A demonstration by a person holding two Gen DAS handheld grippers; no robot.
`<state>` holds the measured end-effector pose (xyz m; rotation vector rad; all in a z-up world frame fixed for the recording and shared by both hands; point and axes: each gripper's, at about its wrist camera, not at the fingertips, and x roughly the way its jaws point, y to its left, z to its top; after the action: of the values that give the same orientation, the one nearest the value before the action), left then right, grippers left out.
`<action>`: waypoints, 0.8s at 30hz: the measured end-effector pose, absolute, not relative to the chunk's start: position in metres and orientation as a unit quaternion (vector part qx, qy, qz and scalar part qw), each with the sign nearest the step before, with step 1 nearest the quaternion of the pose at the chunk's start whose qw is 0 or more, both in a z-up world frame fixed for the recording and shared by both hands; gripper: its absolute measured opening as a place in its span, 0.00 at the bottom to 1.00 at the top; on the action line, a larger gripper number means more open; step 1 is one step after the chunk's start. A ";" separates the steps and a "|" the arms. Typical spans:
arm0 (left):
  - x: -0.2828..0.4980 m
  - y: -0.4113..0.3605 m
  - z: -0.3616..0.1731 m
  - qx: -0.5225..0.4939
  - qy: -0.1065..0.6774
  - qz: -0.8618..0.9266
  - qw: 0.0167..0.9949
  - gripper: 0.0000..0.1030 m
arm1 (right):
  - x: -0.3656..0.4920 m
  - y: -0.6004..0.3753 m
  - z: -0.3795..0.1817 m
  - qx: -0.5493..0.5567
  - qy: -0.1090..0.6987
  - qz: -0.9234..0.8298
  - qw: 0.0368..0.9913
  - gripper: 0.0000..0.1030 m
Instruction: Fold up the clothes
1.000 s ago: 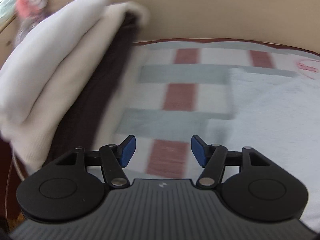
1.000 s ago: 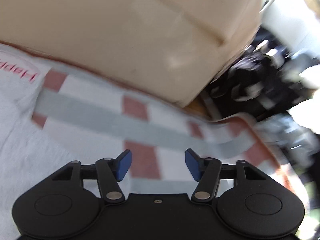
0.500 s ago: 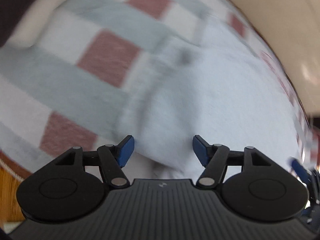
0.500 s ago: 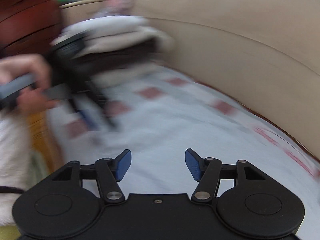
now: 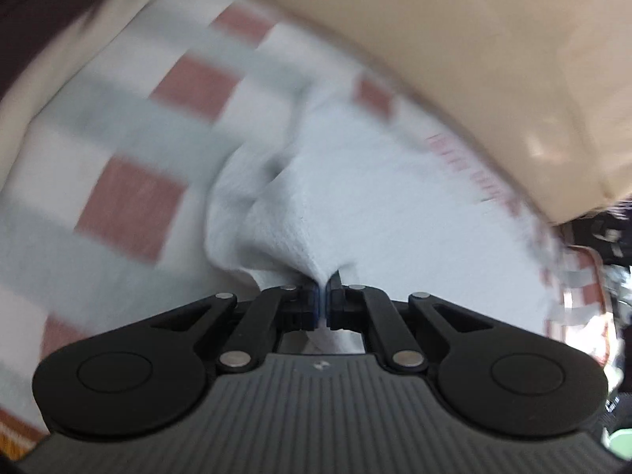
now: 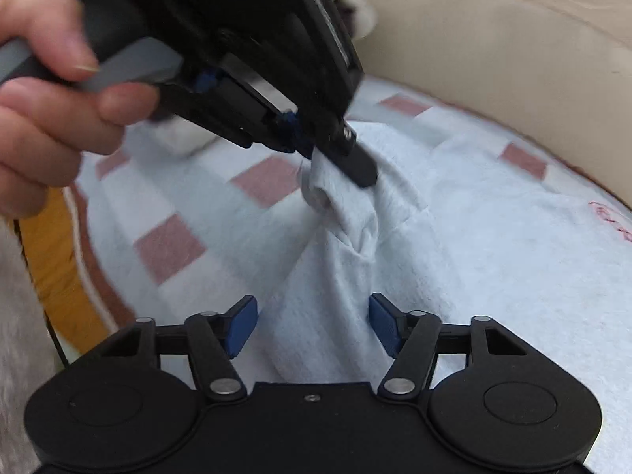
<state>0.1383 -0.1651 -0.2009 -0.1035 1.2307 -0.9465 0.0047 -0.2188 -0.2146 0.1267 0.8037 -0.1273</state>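
My left claw pinches the pale shirt; my right claw hangs spread above it.

Nearest me, my right gripper has its blue pads wide apart, the white garment lying under them. At 12 o'clock my left gripper is clamped on a bunched fold of that cloth, lifting it into a ridge. Beyond lies the checked blanket, red and grey squares, running from 9 to 11 o'clock. Farthest, the beige headboard curves across 1 o'clock.
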 end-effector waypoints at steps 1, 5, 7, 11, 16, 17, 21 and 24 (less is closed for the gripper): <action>0.136 -0.167 -0.197 -0.035 0.546 -0.428 0.720 0.02 | 0.000 -0.222 -0.213 0.066 0.377 -0.067 0.921 0.66; 0.128 -0.172 -0.183 0.042 0.500 -0.406 0.764 0.02 | -0.016 -0.241 -0.213 0.097 0.358 -0.090 0.924 0.06; 0.121 -0.174 -0.178 0.087 0.466 -0.389 0.790 0.02 | -0.024 -0.254 -0.217 0.132 0.349 -0.087 0.924 0.03; 0.132 -0.169 -0.171 0.108 0.444 -0.370 0.809 0.01 | -0.037 -0.259 -0.220 0.170 0.357 -0.056 0.917 0.03; 0.132 -0.159 -0.163 0.178 0.386 -0.295 0.856 0.00 | -0.038 -0.248 -0.225 0.144 0.395 -0.012 0.907 0.05; 0.135 -0.156 -0.163 0.173 0.392 -0.290 0.856 0.00 | -0.036 -0.245 -0.227 0.130 0.406 -0.007 0.904 0.07; 0.166 -0.143 -0.188 0.099 0.505 -0.289 0.807 0.04 | -0.042 -0.249 -0.220 0.165 0.397 0.009 0.903 0.24; 0.188 -0.136 -0.209 0.068 0.557 -0.276 0.780 0.05 | -0.046 -0.252 -0.215 0.190 0.389 0.021 0.901 0.31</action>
<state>0.1882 -0.1357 -0.2092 0.1464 1.2036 -0.5960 -0.0461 -0.2520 -0.2155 0.3938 0.8056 0.0444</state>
